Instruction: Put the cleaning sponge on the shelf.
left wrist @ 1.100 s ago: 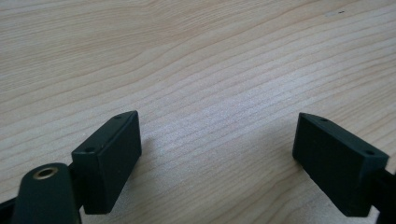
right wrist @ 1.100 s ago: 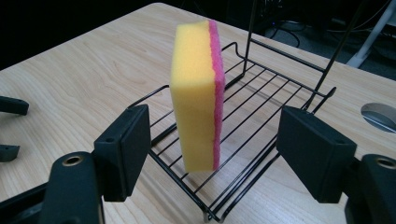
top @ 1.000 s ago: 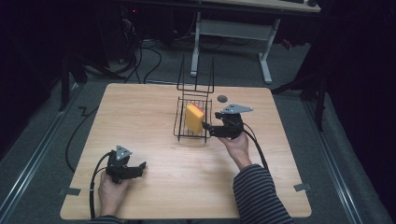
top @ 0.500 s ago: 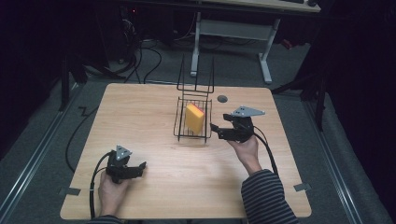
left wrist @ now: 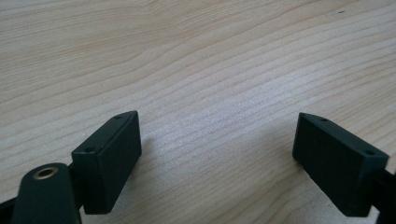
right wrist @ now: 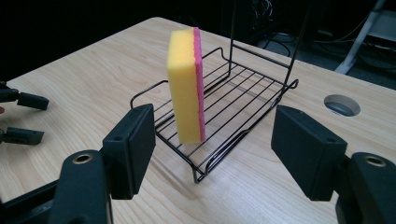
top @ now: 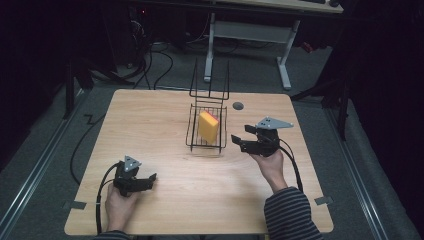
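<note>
R tongs (top: pixel 239 141) backed off basket (right wrist: pixel 243 100); sponge (right wrist: pixel 186 84) pink-backed, upright.

Both tools are matte black. The right hand-held gripper (top: pixel 242 141) carries a grey three-cornered plate dotted with small holes; the left hand-held gripper (top: pixel 148 179) wears a smaller one. Black cables trail from each. Blocky jaws show screw holes and a brass-ringed pivot. The right sleeve (top: pixel 290 215) is dark with thin pale stripes.
</note>
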The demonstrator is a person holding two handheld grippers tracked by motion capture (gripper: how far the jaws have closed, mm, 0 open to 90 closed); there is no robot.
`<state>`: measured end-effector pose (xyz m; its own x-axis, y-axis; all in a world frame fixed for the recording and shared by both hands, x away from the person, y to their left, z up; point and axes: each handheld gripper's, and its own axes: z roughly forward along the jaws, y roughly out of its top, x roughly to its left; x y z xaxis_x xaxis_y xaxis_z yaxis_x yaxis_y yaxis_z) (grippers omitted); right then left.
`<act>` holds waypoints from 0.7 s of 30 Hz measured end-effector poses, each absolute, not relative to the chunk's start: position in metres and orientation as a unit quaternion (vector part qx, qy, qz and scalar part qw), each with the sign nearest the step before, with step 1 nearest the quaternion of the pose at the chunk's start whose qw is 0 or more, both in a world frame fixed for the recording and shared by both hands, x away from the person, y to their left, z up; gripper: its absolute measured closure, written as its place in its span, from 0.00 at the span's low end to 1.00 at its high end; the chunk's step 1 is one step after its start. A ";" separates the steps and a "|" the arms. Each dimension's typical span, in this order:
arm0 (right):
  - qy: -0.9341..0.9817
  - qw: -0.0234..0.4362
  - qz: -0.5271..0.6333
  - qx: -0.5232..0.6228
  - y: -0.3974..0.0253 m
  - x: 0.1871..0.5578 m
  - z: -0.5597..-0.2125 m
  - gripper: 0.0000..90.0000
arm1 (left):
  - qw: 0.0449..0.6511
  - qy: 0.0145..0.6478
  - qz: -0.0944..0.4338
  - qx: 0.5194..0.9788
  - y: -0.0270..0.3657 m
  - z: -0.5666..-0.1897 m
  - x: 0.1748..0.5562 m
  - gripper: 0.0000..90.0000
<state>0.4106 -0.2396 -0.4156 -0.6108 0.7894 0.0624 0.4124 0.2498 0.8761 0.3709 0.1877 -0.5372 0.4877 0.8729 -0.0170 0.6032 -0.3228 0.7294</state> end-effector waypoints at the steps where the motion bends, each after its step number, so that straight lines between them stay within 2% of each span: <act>1: 0.763 0.201 0.471 0.394 -0.241 0.410 -0.415 0.35 | 0.347 0.467 0.194 0.790 0.188 -0.537 0.371 0.18; 21: 0.735 0.207 0.489 0.421 -0.271 0.381 -0.414 0.36 | 0.346 0.467 0.195 0.790 0.187 -0.537 0.370 0.18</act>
